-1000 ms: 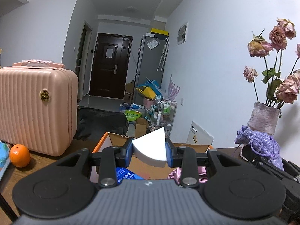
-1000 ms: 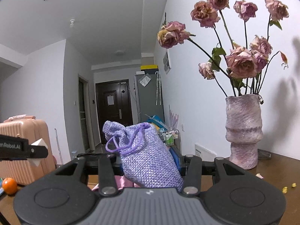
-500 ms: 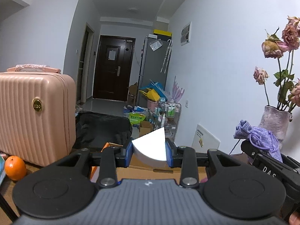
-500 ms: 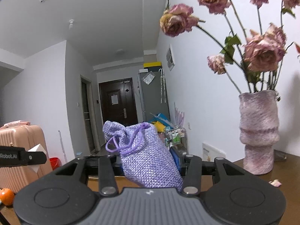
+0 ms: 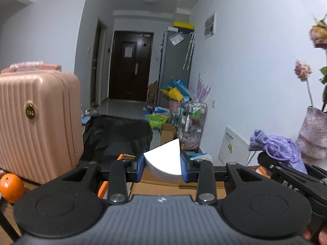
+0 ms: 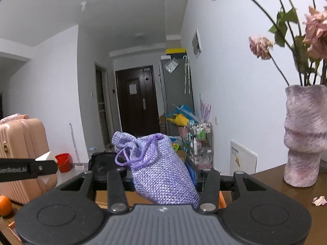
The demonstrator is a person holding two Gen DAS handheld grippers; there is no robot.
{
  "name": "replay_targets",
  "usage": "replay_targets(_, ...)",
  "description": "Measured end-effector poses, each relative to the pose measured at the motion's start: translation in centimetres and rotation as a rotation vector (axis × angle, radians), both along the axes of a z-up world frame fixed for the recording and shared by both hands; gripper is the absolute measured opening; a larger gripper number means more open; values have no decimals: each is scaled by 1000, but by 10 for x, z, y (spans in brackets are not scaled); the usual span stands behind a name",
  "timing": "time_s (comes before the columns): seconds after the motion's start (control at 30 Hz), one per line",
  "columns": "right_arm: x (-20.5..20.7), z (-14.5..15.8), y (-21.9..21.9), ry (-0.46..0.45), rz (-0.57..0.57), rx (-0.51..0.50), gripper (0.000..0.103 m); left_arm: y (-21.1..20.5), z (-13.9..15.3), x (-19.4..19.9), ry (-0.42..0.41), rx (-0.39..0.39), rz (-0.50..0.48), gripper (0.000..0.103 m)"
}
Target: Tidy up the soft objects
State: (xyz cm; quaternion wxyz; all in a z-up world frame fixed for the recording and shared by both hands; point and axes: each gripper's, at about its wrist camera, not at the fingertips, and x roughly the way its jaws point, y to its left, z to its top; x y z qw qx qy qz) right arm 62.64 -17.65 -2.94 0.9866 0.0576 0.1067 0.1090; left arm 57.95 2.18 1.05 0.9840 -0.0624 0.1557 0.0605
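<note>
Sponge wedge (image 5: 163,160), white and fan-shaped, pinched between the blue pads (image 5: 141,167) of the left gripper (image 5: 162,168), jaws drawn in tight against its two flat sides, pointed tip up toward 1 o'clock. Directly beneath it, at 6 o'clock of the wedge, the brown flap and orange rim of a cardboard box (image 5: 163,185). Seen again in the right wrist view at 9 o'clock as a small white corner poking past the black finger of that left gripper.

Lilac knitted drawstring pouch (image 6: 161,167) clamped in the right gripper (image 6: 163,178), jaws nearly closed and squeezing its lower body, gathered neck and purple cord loop leaning toward 10 o'clock. Also visible in the left wrist view at 3 o'clock, above the right gripper's black fingers.

Pink ribbed suitcase (image 5: 36,122) standing upright at 9 o'clock in the left wrist view, with an orange (image 5: 11,186) just beside its lower corner at 8 o'clock. Mottled purple vase (image 6: 303,134) of dried pink roses (image 6: 260,47) on the wooden table (image 6: 286,185) at 3 o'clock in the right wrist view, a fallen petal (image 6: 319,201) lying near its foot. Dark door (image 5: 130,65) at 12 o'clock, far down the hallway.
</note>
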Motion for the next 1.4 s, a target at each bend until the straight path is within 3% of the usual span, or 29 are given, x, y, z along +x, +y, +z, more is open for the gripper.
replay_targets(0.2,20,-11,6,110,18,-4,44,10,-15,29,79,-46,20,35)
replay_targets(0.37,26,-21,9,182,27,-19,44,8,-31,36,110,-18,27,35)
replay_targets(0.57,23,-25,15,190,51,-44,44,0,-45,40,124,33,19,35)
replay_targets(1.0,18,-30,24,198,56,-80,46,6,-56,41,138,0,22,36)
replay_targets(1.1,19,-28,24,194,54,-84,50,5,-56,43,143,0,20,38)
replay_targets(1.3,16,-27,23,181,51,-69,61,11,-55,38,112,-28,62,77)
replay_targets(1.37,14,-27,22,172,49,-65,70,14,-54,36,102,-47,77,87)
replay_targets(1.4,13,-26,22,167,49,-65,72,15,-53,34,98,-50,84,96)
